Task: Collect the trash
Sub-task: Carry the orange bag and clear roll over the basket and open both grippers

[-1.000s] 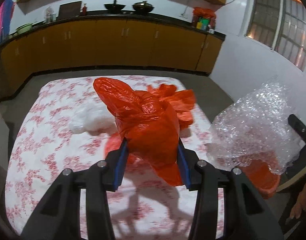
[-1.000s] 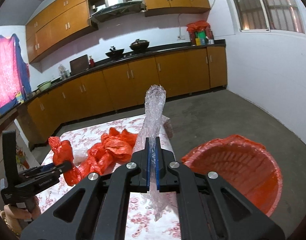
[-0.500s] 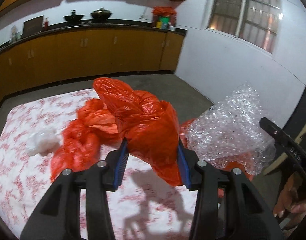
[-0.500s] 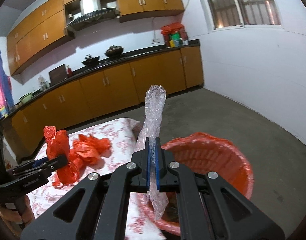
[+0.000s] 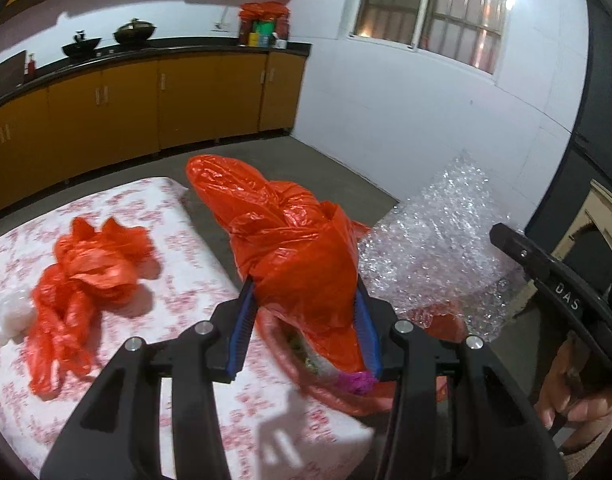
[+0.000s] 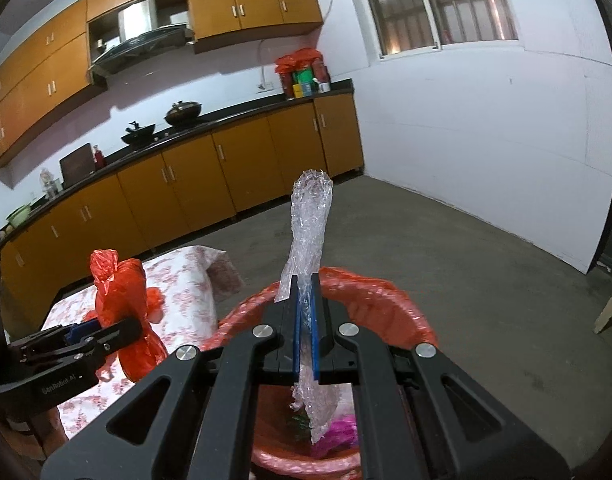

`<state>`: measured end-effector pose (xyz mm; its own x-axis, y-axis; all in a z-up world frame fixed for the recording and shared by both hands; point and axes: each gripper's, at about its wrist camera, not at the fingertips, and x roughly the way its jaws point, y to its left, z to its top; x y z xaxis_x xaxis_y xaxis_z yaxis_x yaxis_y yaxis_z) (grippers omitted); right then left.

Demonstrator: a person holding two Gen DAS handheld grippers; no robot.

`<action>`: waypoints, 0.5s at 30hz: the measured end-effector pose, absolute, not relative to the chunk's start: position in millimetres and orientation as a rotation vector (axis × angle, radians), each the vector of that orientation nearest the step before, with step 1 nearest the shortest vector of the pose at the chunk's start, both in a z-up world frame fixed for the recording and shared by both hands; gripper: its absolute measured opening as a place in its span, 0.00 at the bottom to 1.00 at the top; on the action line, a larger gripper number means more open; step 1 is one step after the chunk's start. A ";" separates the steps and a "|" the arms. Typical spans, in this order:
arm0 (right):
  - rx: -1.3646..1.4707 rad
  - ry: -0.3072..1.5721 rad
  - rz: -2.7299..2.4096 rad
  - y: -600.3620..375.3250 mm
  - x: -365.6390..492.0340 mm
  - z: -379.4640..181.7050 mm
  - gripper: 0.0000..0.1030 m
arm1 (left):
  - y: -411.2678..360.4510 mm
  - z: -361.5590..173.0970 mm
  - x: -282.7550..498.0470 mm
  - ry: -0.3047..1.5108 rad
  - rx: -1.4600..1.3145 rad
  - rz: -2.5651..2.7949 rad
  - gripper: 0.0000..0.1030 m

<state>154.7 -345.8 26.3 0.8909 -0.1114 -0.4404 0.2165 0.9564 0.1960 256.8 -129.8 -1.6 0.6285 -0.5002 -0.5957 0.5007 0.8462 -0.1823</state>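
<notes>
Left wrist view: left gripper (image 5: 303, 320) clamped on a bulging red plastic bag (image 5: 289, 248), held up over the near edge of the red bin (image 5: 338, 396) beside the table. More crumpled red plastic (image 5: 85, 276) and a white wad (image 5: 11, 314) left lying on the floral tablecloth (image 5: 177, 264). Bubble wrap (image 5: 434, 256) seen at right.

Right wrist view: right gripper (image 6: 304, 328) pinched tight on the bubble wrap (image 6: 308, 220), hung above the bin (image 6: 378, 304), with pink scrap (image 6: 342, 434) inside it.
</notes>
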 end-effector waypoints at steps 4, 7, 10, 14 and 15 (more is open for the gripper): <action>0.256 0.448 -0.194 -355.7 156.5 21.9 0.04 | -150.6 -6.9 259.1 0.689 0.021 -0.618 0.44; 0.264 0.454 -0.203 -361.2 160.2 19.1 0.04 | -165.0 -11.7 260.9 0.699 0.037 -0.646 0.44; 0.271 0.459 -0.212 -365.6 161.8 16.4 0.04 | -177.0 -18.4 264.4 0.714 0.052 -0.667 0.44; 0.276 0.465 -0.220 -371.6 162.8 13.6 0.04 | -190.2 -28.0 267.3 0.735 0.071 -0.686 0.45; 0.276 0.466 -0.224 -373.1 163.3 13.1 0.04 | -193.7 -30.9 268.3 0.741 0.076 -0.690 0.45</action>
